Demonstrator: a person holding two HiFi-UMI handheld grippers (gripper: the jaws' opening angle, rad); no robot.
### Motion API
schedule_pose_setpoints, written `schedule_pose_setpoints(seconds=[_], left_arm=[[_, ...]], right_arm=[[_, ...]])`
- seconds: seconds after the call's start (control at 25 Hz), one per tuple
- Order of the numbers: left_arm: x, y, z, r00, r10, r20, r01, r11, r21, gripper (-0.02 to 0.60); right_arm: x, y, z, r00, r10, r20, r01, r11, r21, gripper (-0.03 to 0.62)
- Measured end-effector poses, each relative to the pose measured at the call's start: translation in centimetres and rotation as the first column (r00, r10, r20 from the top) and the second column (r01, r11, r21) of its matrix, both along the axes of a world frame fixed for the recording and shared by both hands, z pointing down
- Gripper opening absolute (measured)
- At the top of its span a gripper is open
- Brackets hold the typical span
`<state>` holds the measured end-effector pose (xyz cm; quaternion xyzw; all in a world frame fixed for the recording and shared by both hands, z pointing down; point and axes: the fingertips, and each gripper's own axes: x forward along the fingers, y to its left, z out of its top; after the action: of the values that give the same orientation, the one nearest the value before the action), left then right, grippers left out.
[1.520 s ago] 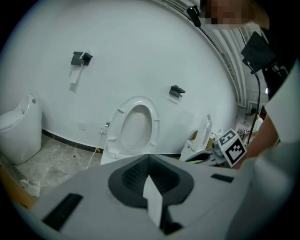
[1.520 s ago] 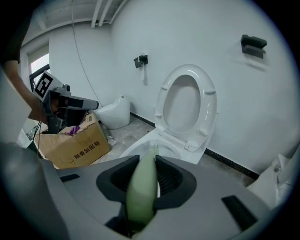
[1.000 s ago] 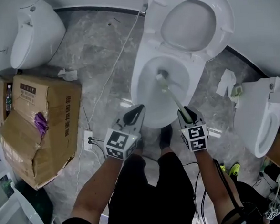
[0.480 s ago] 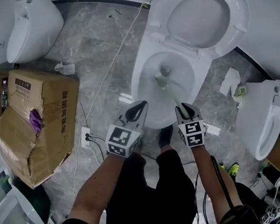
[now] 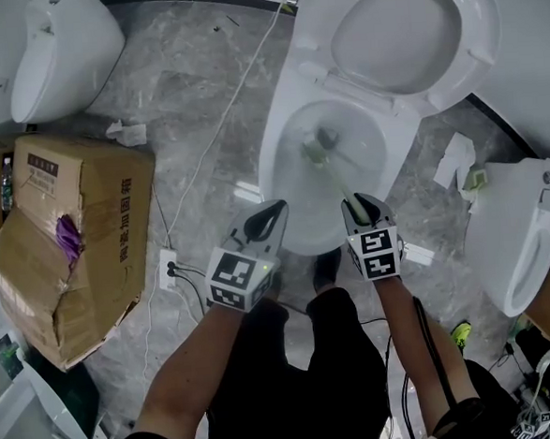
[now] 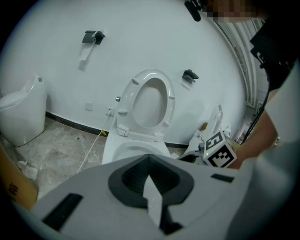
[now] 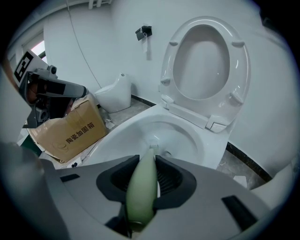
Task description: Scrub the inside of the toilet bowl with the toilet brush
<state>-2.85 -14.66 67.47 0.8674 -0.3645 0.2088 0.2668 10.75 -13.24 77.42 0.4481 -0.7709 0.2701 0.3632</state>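
Since a second ago the right gripper [image 5: 363,208] has edged a little nearer the front rim of the toilet bowl [image 5: 279,167], and the brush head has kept to the bottom of the bowl. The left gripper [image 5: 264,222] stays at the front rim, to the left.

The bowl stands open, its seat and lid [image 5: 403,36] tipped up behind it. Left of the bowl, well apart, lies a battered cardboard box [image 5: 88,227]. Behind that, a white floor fixture [image 5: 57,51] stands against the wall. A second toilet [image 5: 512,244] stands to the right of the bowl.

The right gripper's fingers are clamped on the pale green handle of the toilet brush [image 7: 143,185]. The handle slants forward over the rim and down into the bowl, and its head [image 5: 322,147] rests near the drain. The left gripper's fingers [image 6: 126,180] are drawn together to a thin slit, with nothing between them. They point over the bowl's near rim.

A white cable [image 5: 221,124] trails over the floor left of the bowl, and crumpled tissue [image 5: 451,159] lies to its right.
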Motion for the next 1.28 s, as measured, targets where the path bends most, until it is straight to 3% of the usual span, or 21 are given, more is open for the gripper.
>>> schedule_pose_setpoints(seconds=[0.36,0.64,1.28], left_arm=[[-0.8,-0.2,0.3,1.000,-0.020,0.000,0.020,1.000,-0.006,0.009],[-0.8,0.0,0.4,1.000,0.005,0.007,-0.005,1.000,-0.016,0.009],[0.8,0.4,0.0,0.996,0.086,-0.004,-0.086,0.995,-0.042,0.009]], right_arm=[[1.0,-3.0,1.0,0.999,0.024,-0.037,-0.023,0.999,0.023,0.112],[3.6,-4.7,1.1,0.992,0.105,-0.074,-0.103,0.994,0.028,0.112],[5.4,-0.9,0.6,0.984,0.149,-0.098,-0.153,0.988,-0.029,0.112]])
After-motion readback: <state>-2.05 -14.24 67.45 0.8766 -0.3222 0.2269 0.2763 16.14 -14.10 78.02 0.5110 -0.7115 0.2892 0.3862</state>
